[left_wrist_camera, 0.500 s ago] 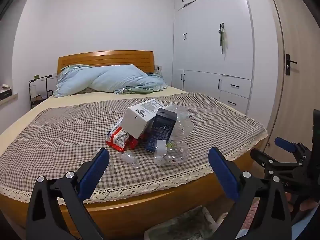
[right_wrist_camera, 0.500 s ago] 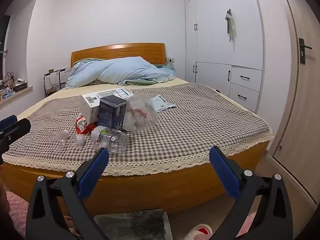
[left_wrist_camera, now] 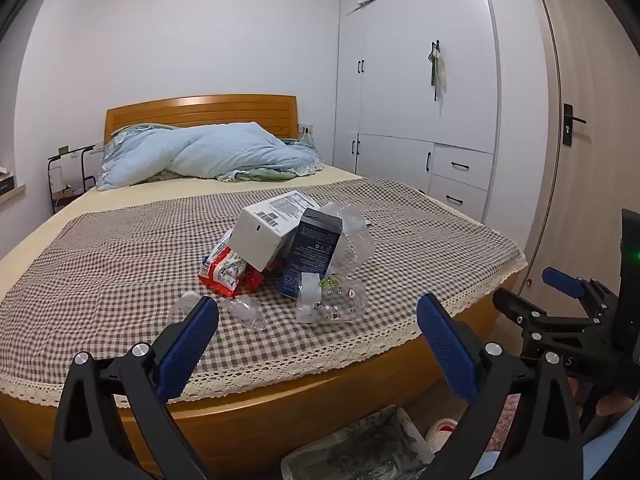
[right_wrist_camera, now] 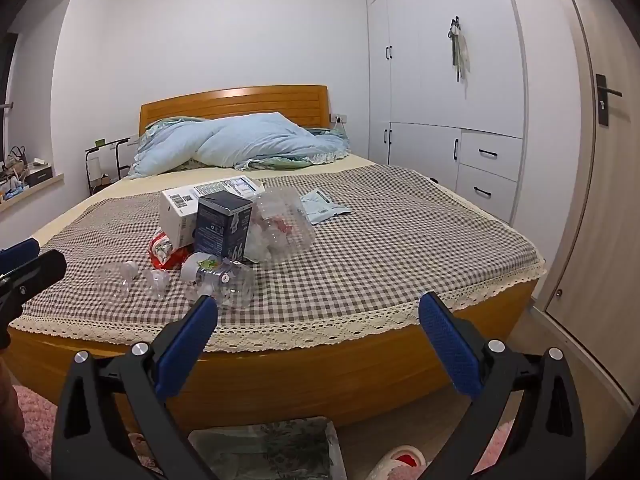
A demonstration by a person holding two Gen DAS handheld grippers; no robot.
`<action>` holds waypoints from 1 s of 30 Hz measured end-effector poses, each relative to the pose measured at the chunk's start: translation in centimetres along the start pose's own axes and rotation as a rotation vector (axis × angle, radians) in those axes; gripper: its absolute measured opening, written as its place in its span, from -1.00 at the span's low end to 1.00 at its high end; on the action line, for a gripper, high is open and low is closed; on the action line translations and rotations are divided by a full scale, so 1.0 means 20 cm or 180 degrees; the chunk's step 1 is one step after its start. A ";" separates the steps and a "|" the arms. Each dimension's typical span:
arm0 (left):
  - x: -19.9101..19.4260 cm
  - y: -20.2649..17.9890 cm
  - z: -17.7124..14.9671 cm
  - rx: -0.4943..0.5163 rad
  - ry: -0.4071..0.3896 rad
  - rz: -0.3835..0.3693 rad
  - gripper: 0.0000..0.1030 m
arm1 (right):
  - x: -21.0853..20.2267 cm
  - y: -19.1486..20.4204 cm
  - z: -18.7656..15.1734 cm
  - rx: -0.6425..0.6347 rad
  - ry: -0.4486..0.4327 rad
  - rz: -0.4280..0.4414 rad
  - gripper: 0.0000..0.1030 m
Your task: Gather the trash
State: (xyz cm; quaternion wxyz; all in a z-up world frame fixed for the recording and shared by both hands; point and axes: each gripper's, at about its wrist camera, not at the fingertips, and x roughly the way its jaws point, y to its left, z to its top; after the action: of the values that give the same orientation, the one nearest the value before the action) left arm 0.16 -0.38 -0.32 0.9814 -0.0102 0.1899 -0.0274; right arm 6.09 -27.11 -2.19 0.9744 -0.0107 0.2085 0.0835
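2 boxes [left_wrist_camera: 264,236] lean among crushed clear bottles [left_wrist_camera: 332,300].

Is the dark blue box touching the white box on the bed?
Touching. In the right wrist view the dark blue box stands right against the white box, no gap between them.

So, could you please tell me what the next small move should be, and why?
Probably reach the left hand-held gripper forward to the clear bottle: it lies nearest the bed's foot edge, and both the left and the right hand-held gripper are open, empty and short of the pile.
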 end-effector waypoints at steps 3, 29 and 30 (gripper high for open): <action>0.01 0.00 0.00 -0.0005 0.0007 -0.0012 0.86 | -0.02 0.00 0.00 0.0008 0.0014 -0.0026 0.88; 0.01 0.00 -0.01 -0.0017 0.0012 -0.0071 0.86 | -0.01 0.00 0.00 -0.0014 0.0047 -0.0016 0.88; 0.01 0.00 -0.01 -0.0018 0.0011 -0.0075 0.86 | -0.01 0.00 0.01 -0.0012 0.0047 -0.0015 0.88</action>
State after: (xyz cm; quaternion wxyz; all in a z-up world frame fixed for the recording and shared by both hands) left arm 0.35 -0.34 -0.64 0.9806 -0.0152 0.1916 -0.0384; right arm 5.98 -27.07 -2.02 0.9730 -0.0137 0.2155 0.0815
